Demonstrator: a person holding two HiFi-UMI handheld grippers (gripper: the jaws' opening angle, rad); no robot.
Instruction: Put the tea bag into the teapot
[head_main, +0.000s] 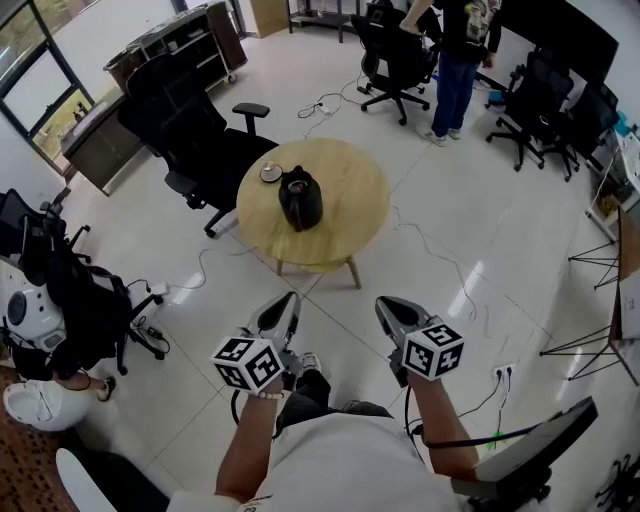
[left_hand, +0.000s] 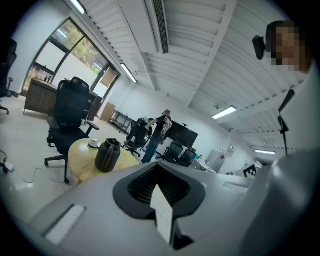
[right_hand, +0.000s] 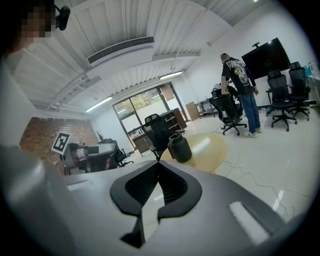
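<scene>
The left gripper (head_main: 290, 300) sits low in front of the person, well apart from the round pale wooden table (head_main: 352, 215). Its jaws pinch what looks like a flat white tea bag (left_hand: 161, 210). Beside it, the right gripper (head_main: 386, 304) has its jaws pressed together with nothing between them. A dark rounded teapot (head_main: 300, 198) stands near the table's middle, and a small white cup (head_main: 271, 173) sits by the far left edge.

Legible text, brands, numbers: none. Signs: black-and-white square markers on the cubes of the left gripper (head_main: 288, 303) and right gripper (head_main: 388, 306), lower centre. Shirt print (right_hand: 234, 67) on the standing person, upper right: illegible.
</scene>
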